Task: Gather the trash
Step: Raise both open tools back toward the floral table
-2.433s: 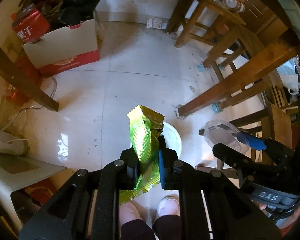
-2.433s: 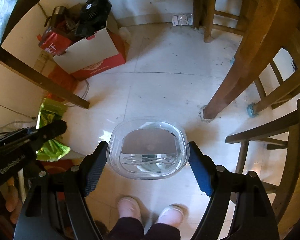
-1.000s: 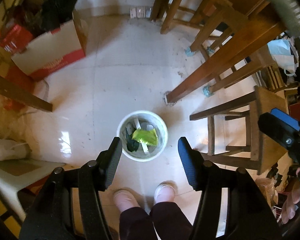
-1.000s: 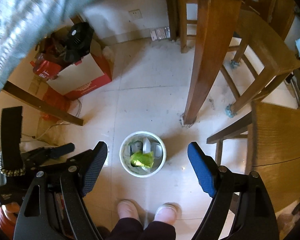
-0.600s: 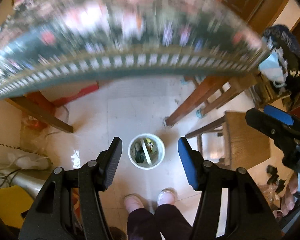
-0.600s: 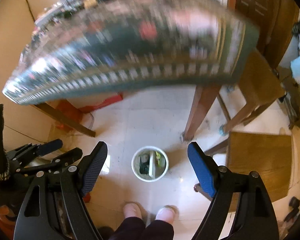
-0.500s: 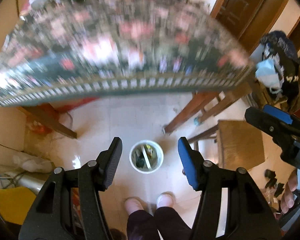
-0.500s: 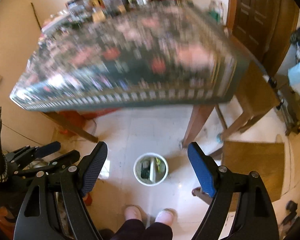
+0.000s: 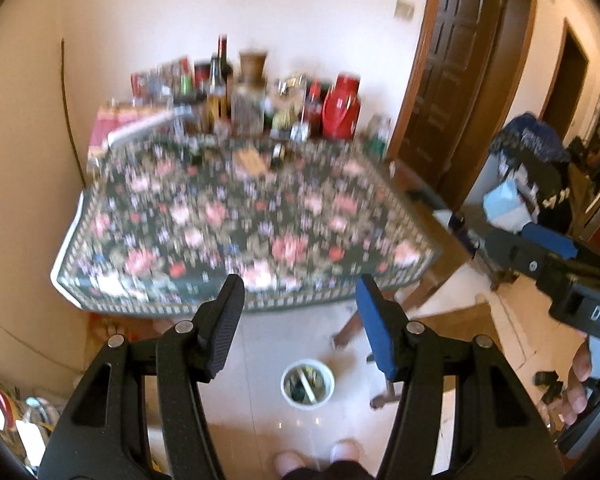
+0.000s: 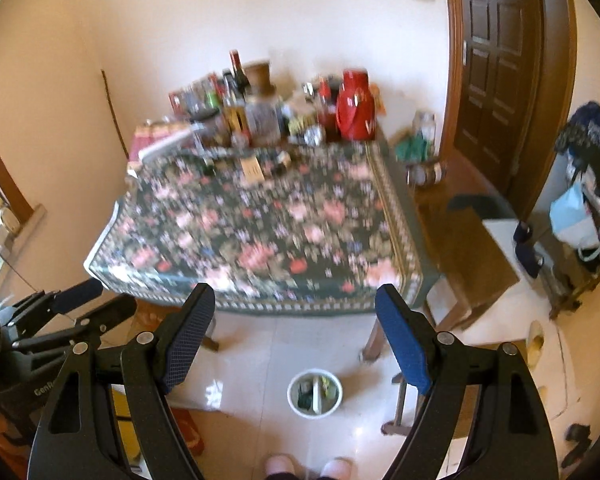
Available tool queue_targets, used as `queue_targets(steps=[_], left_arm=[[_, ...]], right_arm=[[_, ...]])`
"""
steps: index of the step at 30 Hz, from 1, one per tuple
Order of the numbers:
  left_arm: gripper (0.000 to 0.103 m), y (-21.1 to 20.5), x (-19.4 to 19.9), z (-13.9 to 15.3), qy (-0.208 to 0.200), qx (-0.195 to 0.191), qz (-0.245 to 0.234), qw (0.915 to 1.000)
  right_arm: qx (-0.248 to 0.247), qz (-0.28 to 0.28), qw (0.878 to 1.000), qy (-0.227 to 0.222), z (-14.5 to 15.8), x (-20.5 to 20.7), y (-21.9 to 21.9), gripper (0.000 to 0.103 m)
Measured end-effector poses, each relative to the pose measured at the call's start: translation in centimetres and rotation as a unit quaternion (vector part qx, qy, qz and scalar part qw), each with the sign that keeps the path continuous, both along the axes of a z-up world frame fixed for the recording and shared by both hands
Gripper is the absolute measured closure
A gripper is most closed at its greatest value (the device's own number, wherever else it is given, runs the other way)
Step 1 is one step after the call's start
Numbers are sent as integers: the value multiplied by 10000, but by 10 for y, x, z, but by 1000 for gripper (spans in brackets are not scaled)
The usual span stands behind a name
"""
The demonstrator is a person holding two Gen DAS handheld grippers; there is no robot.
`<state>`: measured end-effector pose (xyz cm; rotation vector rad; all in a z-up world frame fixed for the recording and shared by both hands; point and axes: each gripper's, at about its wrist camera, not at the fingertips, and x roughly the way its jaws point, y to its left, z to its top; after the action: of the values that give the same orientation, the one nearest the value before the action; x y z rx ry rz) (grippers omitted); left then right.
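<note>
A small white trash bin (image 9: 308, 385) stands on the tiled floor below the table edge, with wrappers and a clear container inside; it also shows in the right wrist view (image 10: 315, 395). My left gripper (image 9: 300, 300) is open and empty, high above the bin, facing the floral-cloth table (image 9: 236, 224). My right gripper (image 10: 296, 312) is open and empty, at about the same height. The right gripper also appears at the right of the left wrist view (image 9: 540, 256), and the left gripper at the left of the right wrist view (image 10: 84, 300). The image is motion-blurred.
Bottles, jars and a red thermos (image 10: 355, 106) crowd the table's far side (image 10: 260, 216). A wooden chair (image 10: 456, 232) stands right of the table, a dark door (image 10: 496, 80) behind it. My feet (image 10: 308, 466) are near the bin.
Both grippers let go of the green wrapper and the clear container, which now lie in the bin. Both grippers then rose from under the table to above it, open and empty.
</note>
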<state>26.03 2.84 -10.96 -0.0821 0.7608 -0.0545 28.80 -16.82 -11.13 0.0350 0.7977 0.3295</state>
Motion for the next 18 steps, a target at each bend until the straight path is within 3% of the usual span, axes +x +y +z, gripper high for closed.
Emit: queue_targets(steps=[8, 10, 14, 18], left_arm=[[45, 13, -26, 72, -874, -1, -155, 9961], [40, 16, -32, 86, -1095, 25, -188, 9938], [33, 21, -43, 109, -1589, 228, -51, 9870], [29, 22, -39, 115, -1695, 355, 3, 9849]], right_arm=[[-61, -179, 9956, -916, 69, -35, 16, 22], [-94, -243, 9928, -1169, 83, -43, 19, 22], [-103, -394, 9827, -1804, 108, -60, 23, 9], [-271, -608, 9708, -2306, 121, -64, 27, 6]])
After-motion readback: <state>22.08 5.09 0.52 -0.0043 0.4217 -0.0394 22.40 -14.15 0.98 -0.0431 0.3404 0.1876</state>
